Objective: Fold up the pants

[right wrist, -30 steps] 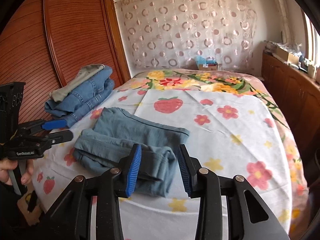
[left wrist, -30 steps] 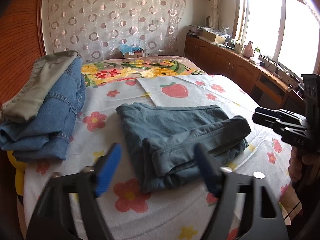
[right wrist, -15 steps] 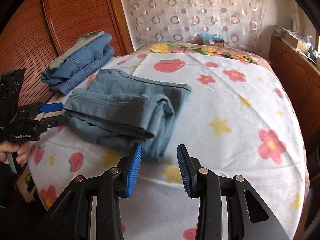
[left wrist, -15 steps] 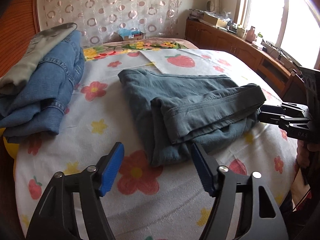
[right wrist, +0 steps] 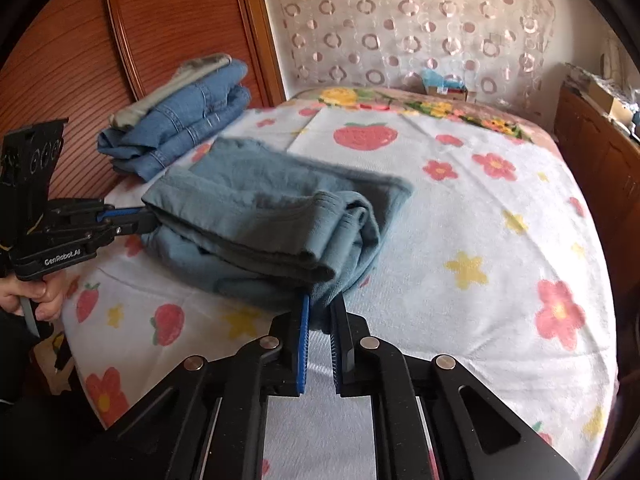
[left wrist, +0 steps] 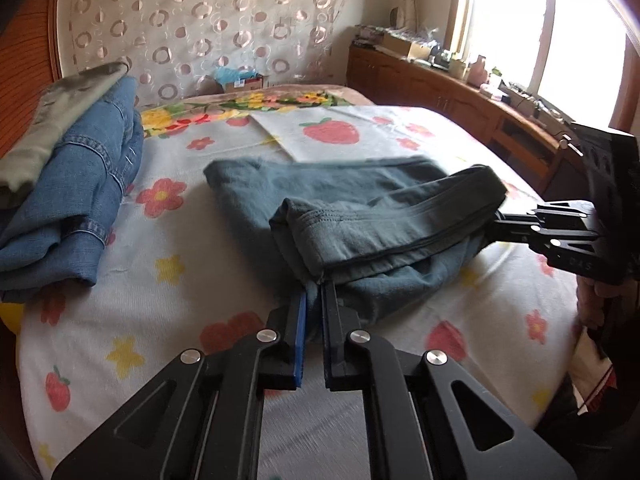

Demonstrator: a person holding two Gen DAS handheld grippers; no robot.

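Note:
Folded grey-blue pants (left wrist: pixel 360 232) lie on the flowered bed sheet (left wrist: pixel 168 264), their near part slightly raised. My left gripper (left wrist: pixel 314 292) is shut on the near left corner of the folded bundle. In the right wrist view this same gripper (right wrist: pixel 132 216) bites the bundle's left end, with a hand on its grip. My right gripper (right wrist: pixel 320 304) has its jaws closing, and the right corner of the pants (right wrist: pixel 260 208) is pinched between the blue pads. From the left wrist view, the right gripper (left wrist: pixel 500 220) reaches into the bundle's right end.
A pile of folded blue jeans (left wrist: pixel 80 184) with an olive garment on top sits at the bed's left. A wooden wardrobe (right wrist: pixel 120 40) stands beside the pile. A low wooden cabinet (left wrist: pixel 440 88) runs under the window at right. A small box (left wrist: pixel 240 78) is beyond the bed.
Both grippers have moved down and in to the pants and closed from open onto the near corners. The bundle's near edge is now lifted a little.

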